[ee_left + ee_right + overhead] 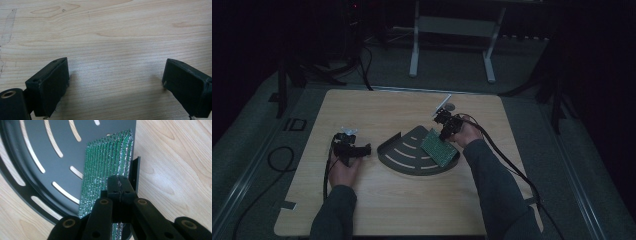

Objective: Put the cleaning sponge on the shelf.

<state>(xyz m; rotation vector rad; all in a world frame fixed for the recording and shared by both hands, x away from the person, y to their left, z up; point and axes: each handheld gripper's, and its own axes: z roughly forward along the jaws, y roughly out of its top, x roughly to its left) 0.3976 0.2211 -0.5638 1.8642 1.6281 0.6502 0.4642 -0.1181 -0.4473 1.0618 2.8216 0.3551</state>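
1. Green woven mesh pad with silvery threads (107, 162) rests tilted against the right-hand side of the dark fan-shaped slotted metal tray (404, 155), its lower edge on the tray floor and its upper edge leaning on the tray's straight side wall.
2. Right gripper (119, 185), at the tray's right edge, has its jaws pressed together on the pad's near edge, pinching it.
3. Left gripper (115, 82) sits to the left of the tray, well apart from it, jaws spread wide over bare light wooden bench (112, 32) with nothing between them.
4. Risk, as I judge it: the pinch takes only a thin strip of a soft, ribbed pad, so a quick lift or twist could let it slip out and flop flat into the tray or over the wall onto the bench.
5. A drag could also shove the unheld tray, since the left gripper steadies nothing.
6. The pad looks flexible and ridged; the dim high view leaves its exact material unclear, possibly a scouring cloth.
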